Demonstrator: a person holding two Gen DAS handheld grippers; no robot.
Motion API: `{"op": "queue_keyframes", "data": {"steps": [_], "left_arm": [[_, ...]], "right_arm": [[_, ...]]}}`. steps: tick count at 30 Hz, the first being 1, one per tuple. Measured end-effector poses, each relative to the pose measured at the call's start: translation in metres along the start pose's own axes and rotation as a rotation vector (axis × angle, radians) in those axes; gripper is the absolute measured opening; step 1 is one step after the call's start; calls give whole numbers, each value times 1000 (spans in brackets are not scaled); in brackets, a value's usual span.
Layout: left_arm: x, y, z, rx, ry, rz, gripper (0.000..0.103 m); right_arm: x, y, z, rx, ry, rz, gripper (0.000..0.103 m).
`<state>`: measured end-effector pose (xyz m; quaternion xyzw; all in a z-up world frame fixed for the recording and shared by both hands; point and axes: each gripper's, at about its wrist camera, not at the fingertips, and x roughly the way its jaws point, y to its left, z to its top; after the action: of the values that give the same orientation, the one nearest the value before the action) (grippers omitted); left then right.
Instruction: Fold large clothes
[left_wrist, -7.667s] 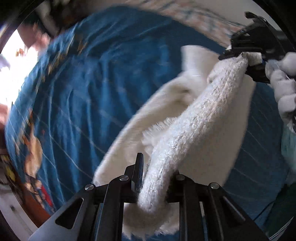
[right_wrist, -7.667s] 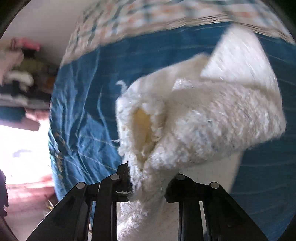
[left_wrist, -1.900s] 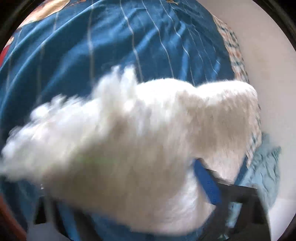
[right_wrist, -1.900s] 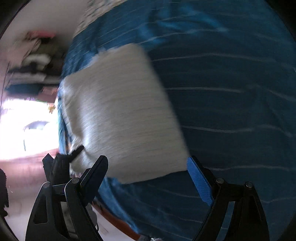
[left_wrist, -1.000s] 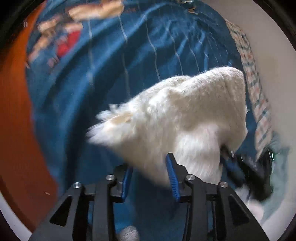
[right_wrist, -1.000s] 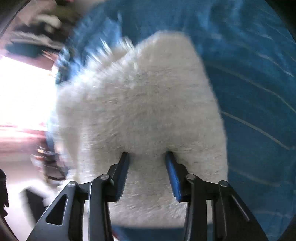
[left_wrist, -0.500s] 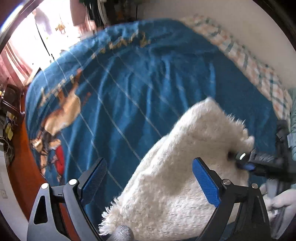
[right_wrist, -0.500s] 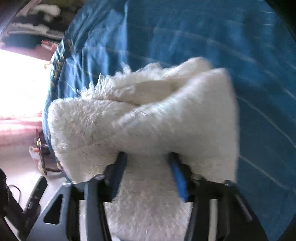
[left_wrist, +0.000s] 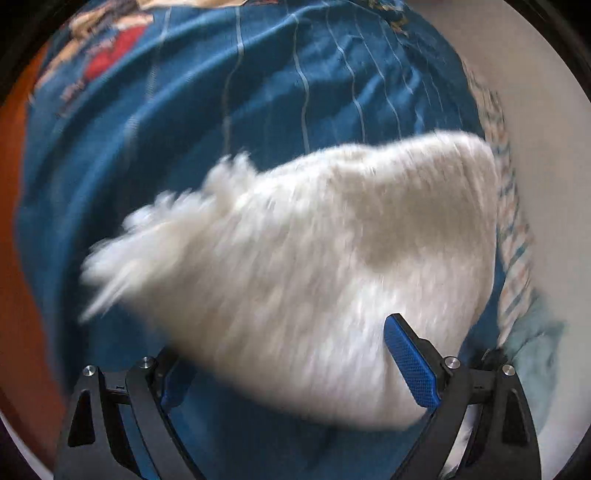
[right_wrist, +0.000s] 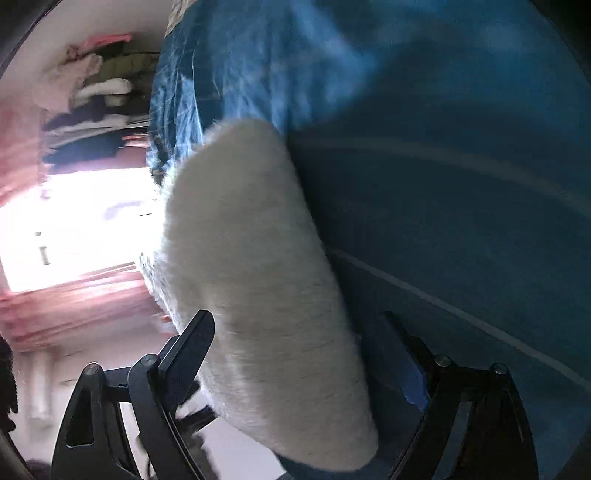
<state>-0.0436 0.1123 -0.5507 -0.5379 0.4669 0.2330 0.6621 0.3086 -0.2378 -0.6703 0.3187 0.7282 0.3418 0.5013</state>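
The fluffy white garment (left_wrist: 314, 266) lies as a compact folded bundle on the blue striped bedspread (left_wrist: 229, 110), its shaggy fringe pointing toward the bed's printed end and its smooth folded edge toward the wall side. In the right wrist view the same bundle (right_wrist: 258, 277) shows as a thick, rounded pad near the bed's edge, with the bright room and a stack of clothes on shelves (right_wrist: 92, 92) beyond it.

The left tool (left_wrist: 295, 373) stands wide open, its blue pads (left_wrist: 412, 363) apart on either side of the bundle's near edge and gripping nothing. The right tool (right_wrist: 303, 354) is likewise spread wide, its fingers flanking the bundle without pinching it. Both views are smeared by motion, so whether a pad brushes the pile cannot be told.

By the look of it the folding itself is finished or nearly so, and the step in hand is the release or a final tidying of the bundle. The next move probably calls either for drawing both tools clear without dragging the long pile and undoing the fold, or for closing on the thick stack to carry it off. A stack this plump would need a deep, firm bite across all layers.
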Motion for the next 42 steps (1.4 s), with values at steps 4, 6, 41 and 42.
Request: {"op": "queue_keyframes", "data": {"steps": [4, 6, 41, 42], "left_arm": [[15, 10, 22, -119, -61, -60, 90], [13, 13, 28, -132, -85, -49, 69], [130, -432, 224, 489, -48, -275, 18], [152, -441, 227, 482, -34, -273, 18]], "right_arm": [[30, 10, 10, -88, 48, 110, 92], [48, 24, 17, -122, 63, 103, 92], [-160, 120, 265, 3, -550, 375, 54], [-162, 111, 282, 15, -545, 373, 54]]}}
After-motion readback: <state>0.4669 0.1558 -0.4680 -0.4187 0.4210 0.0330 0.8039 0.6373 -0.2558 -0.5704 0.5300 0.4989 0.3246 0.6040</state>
